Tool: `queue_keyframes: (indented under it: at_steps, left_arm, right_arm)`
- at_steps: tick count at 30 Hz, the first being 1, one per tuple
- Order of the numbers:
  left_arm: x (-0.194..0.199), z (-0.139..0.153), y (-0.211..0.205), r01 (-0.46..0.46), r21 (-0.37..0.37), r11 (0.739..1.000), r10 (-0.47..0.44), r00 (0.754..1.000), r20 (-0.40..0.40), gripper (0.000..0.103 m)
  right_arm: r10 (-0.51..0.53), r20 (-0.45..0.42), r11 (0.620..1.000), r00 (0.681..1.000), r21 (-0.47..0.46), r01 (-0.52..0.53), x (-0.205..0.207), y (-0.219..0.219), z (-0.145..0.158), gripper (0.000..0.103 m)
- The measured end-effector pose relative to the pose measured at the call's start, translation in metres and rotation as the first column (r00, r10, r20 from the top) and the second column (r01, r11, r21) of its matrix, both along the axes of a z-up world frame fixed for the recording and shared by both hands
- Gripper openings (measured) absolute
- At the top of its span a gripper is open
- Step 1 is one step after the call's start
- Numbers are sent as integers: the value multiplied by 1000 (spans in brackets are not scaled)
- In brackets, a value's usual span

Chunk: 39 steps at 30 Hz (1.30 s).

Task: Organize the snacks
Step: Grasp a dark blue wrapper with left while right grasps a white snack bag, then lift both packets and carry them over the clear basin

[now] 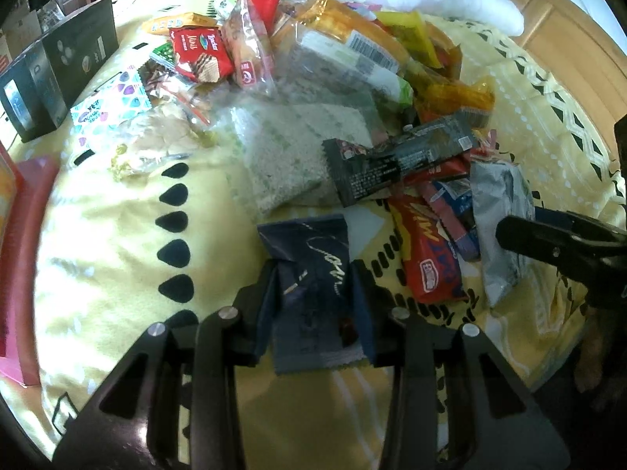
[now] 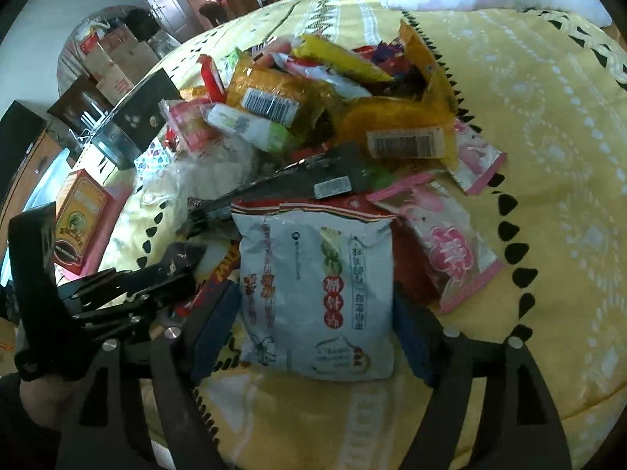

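Left wrist view: your left tool [image 1: 315,293] clamps a navy packet [image 1: 313,293] by its sides, just above the yellow bedspread [image 1: 117,235]. Ahead, the snack pile [image 1: 313,78] sprawls unsorted: a red wafer pack [image 1: 200,55], a black bar [image 1: 403,160], and a red bar [image 1: 427,250] among clear bags. Dark boxes [image 1: 58,66] stand at the bed's far left edge. Your right tool [image 1: 556,239] juts in from the right, over a grey bag [image 1: 501,215].

Right wrist view: your right tool [image 2: 317,305] stands wide around the grey bag [image 2: 317,293], its pads beside the bag's edges; whether they press cannot be told. Pink packets [image 2: 446,243] lie just beside it, the heap [image 2: 313,98] behind. The left tool [image 2: 156,274] shows at left.

By the look of it, sorting has barely begun: nearly everything remains in one pile.
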<state>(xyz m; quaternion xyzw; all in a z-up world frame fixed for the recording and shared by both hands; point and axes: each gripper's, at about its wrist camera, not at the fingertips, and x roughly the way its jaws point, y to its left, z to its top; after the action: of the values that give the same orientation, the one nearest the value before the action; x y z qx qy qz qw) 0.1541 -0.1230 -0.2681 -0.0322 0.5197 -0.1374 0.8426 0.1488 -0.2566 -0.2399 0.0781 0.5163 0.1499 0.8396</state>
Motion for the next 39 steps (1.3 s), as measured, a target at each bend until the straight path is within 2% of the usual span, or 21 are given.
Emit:
queue_keyframes:
  at_steps: [3,6,11,12,15,19,22,28,33,37,39]
  left_arm:
    - [0,-1,-2,-3,7,1000,3,1000,5,38]
    - [-1,1,-7,-3,28,1000,3,1000,13,38]
    - [2,0,-10,-13,15,1000,13,1000,10,38]
    - [2,0,-9,-12,13,1000,12,1000,10,37]
    - [0,4,-5,-12,-8,1000,12,1000,23,36]
    - [-9,22,3,-12,-29,1000,14,997,77,35]
    - [-17,50,13,-20,-30,999,24,988,150,35]
    - [-29,121,44,-64,-31,997,71,946,315,35]
    - [-34,165,87,-159,-9,987,149,904,400,35]
    - [-40,190,143,-281,-4,960,253,860,442,35]
    - [-43,200,171,-357,16,934,312,835,454,35]
  right_arm:
    - [-21,26,998,999,-55,22,-3,0,0,80]
    - [-24,-9,999,1000,-29,23,-4,-1,-4,80]
    - [-17,-9,998,1000,-60,17,-5,6,-10,80]
    - [-25,-4,999,1000,-46,24,-5,4,-10,75]
    - [-16,25,999,1000,-51,18,-7,2,-7,70]
    - [-22,68,1000,997,-12,23,-16,-5,6,69]
    - [-30,123,999,992,22,28,-23,-10,27,69]
    - [2,230,999,973,30,-9,-20,4,79,69]
    - [76,326,996,942,20,-87,-8,41,127,69]
    - [145,381,986,913,25,-167,7,83,163,69]
    - [180,407,977,896,33,-211,16,110,181,69]
